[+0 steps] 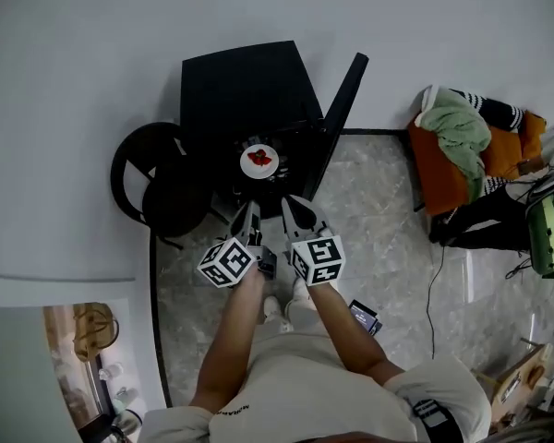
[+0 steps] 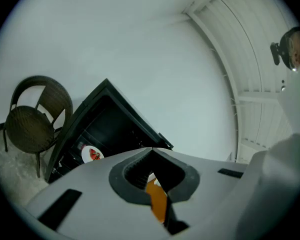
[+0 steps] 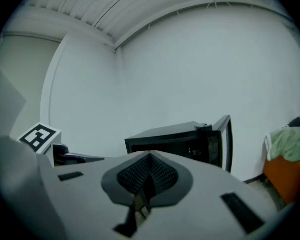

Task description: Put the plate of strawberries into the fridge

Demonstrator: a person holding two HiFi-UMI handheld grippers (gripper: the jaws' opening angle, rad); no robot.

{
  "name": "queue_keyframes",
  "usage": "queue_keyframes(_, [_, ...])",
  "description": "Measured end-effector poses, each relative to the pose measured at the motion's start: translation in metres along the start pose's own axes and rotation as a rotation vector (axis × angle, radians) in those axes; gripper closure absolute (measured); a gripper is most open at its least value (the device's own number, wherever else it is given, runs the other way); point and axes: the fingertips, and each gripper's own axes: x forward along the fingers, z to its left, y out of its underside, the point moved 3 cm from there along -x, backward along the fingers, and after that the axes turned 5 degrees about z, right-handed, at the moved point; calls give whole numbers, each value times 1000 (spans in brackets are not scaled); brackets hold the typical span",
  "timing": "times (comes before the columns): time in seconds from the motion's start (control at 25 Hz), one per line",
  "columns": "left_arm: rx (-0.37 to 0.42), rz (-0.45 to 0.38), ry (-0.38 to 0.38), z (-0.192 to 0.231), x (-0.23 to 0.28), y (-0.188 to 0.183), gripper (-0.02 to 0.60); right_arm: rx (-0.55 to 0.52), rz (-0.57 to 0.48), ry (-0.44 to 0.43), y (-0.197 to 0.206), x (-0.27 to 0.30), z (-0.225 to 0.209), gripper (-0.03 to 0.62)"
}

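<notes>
One plate of strawberries [image 1: 259, 161] in fridge [image 1: 240, 86]; apart, ahead of left hand-held gripper [image 1: 252, 207]

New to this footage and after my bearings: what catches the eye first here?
The white plate of strawberries stands out inside the black fridge, whose door stands open. Just in front, the left tool and right tool are both shut and empty. A black wicker chair sits left of the fridge in the head view.
</notes>
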Motion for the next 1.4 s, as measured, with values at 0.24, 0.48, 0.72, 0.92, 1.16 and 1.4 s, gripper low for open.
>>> queue_keyframes(0.24, [176,-3,23,-39,-18,-16,581,-34,-5,-13,-19,-22,10,591])
queue_keyframes(0.48, [293,-29,30,-65,-31,-32,581,-44,-23,-21,-33,-31,16,591])
queue_keyframes(0.72, [458,-49,16,-87,-44,-41,581,-83,-51,-41,-49,-38,28,591])
queue_keyframes(0.92, [558,-87,8,-100,-58,-49,581,-115,-76,-48,-61,-49,38,591])
queue_keyframes(1.16, [649,-133,8,-116,-64,-61,581,-128,-104,-62,-71,-52,46,591])
queue_keyframes(1.4, [685,-153,13,-124,-68,-64,581,-144,-144,-76,-79,-57,54,591])
